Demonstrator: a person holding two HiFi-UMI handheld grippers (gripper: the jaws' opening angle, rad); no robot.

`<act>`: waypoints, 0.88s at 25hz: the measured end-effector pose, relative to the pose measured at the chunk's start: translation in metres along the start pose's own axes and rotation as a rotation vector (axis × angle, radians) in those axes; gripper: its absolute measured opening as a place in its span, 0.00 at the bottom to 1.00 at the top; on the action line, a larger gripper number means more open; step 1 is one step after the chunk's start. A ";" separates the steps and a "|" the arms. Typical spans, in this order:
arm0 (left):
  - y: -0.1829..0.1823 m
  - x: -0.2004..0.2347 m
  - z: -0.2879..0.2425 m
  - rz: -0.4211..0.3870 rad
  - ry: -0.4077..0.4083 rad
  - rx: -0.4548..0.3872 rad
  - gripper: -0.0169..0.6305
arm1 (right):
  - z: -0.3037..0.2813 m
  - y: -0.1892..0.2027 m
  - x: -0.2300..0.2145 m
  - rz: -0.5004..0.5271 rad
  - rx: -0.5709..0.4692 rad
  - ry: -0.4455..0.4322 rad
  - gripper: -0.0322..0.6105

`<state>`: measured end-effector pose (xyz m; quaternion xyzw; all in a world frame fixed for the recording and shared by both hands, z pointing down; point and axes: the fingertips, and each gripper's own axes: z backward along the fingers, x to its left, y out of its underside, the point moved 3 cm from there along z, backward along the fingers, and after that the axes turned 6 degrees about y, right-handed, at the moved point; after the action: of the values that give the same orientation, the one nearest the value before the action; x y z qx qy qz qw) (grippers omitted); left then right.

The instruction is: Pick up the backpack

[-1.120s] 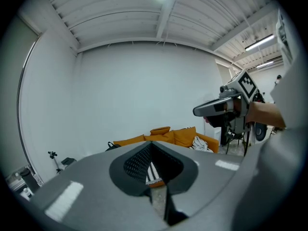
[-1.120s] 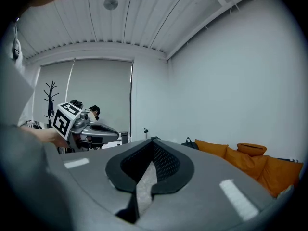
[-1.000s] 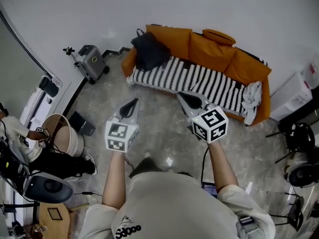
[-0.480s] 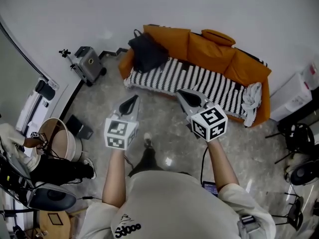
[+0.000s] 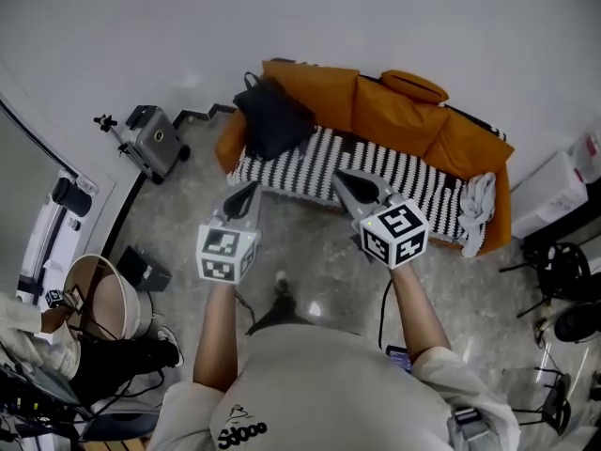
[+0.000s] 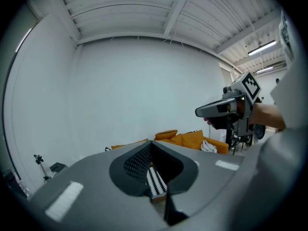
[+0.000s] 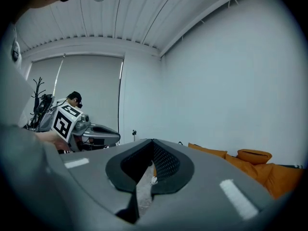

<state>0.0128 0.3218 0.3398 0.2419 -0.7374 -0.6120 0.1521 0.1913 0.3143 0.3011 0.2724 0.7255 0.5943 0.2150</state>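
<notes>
Grey stone floor leads to an orange sofa at twelve o'clock; the black backpack leans on its nine-o'clock end. The left gripper and right gripper, both closed and empty, point toward it, likely approaching.

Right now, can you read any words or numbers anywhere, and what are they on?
None reads clearly.
Black print on the person's shirt: too warped to read.
Left marker cube and right marker cube: square patterns only, no words.
White box: red mark too small to read.
</notes>
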 end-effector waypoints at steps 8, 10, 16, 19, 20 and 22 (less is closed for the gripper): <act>-0.017 0.082 -0.066 0.000 0.029 0.011 0.04 | -0.087 -0.032 -0.038 -0.024 -0.037 -0.034 0.05; -0.021 0.100 -0.078 0.004 0.032 0.009 0.04 | -0.107 -0.037 -0.045 -0.031 -0.029 -0.033 0.05; -0.022 0.143 -0.108 0.012 0.036 0.018 0.04 | -0.155 -0.042 -0.061 -0.042 -0.001 -0.024 0.05; -0.022 0.161 -0.122 0.017 0.036 0.020 0.04 | -0.175 -0.044 -0.071 -0.049 0.008 -0.017 0.05; -0.022 0.168 -0.126 0.018 0.037 0.020 0.04 | -0.182 -0.045 -0.073 -0.050 0.008 -0.014 0.05; -0.018 0.180 -0.132 0.020 0.037 0.021 0.04 | -0.195 -0.045 -0.076 -0.047 -0.002 -0.008 0.05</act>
<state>-0.0662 0.1122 0.3361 0.2474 -0.7434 -0.5979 0.1694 0.1183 0.1132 0.2957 0.2576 0.7301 0.5888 0.2322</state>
